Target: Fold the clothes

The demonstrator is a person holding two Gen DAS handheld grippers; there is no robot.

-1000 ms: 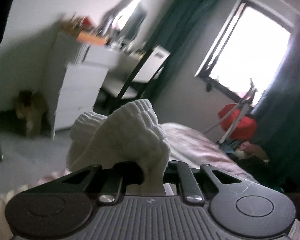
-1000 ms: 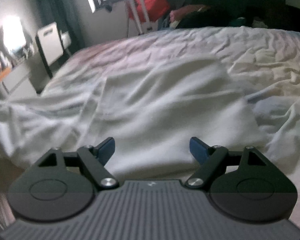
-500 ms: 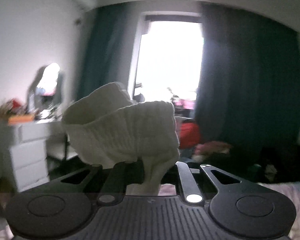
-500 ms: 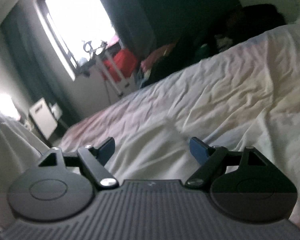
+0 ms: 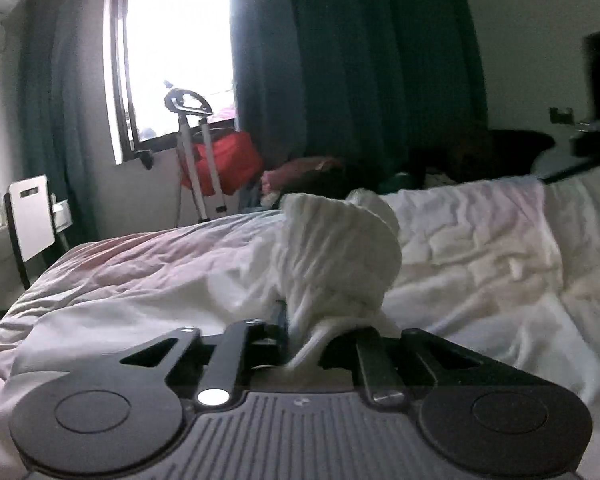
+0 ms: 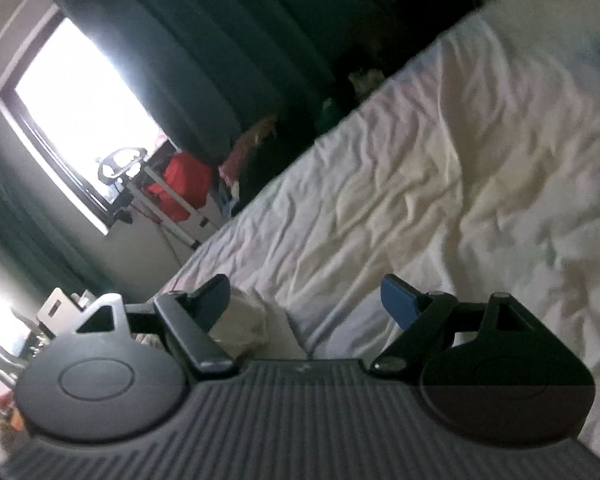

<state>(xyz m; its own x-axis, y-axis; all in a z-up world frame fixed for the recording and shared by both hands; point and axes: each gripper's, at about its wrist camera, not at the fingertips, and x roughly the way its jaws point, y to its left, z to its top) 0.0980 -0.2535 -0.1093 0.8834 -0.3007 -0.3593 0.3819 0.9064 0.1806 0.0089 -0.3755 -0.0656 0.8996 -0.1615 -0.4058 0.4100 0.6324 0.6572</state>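
1. Your left gripper is clamped on a bunched white ribbed-knit garment, which rises in a crumpled bundle just beyond the fingers, over the near part of the wrinkled white bed sheet.
2. Your right gripper stands wide apart with nothing between its blue pads, hovering tilted above the same sheet.
3. Half a second ago your left camera faced the bright window with the garment lifted against it; now it has swung down and right, so the bed fills the lower view and the window sits far left.
4. Your right view has rolled further, so the bed now runs as a steep diagonal.
5. Hidden: the left fingertips are buried in the knit, and the garment's lower part runs out of sight under the gripper body.
6. Hard to make out: the dark heap at the far edge of the bed, beside the red bag.
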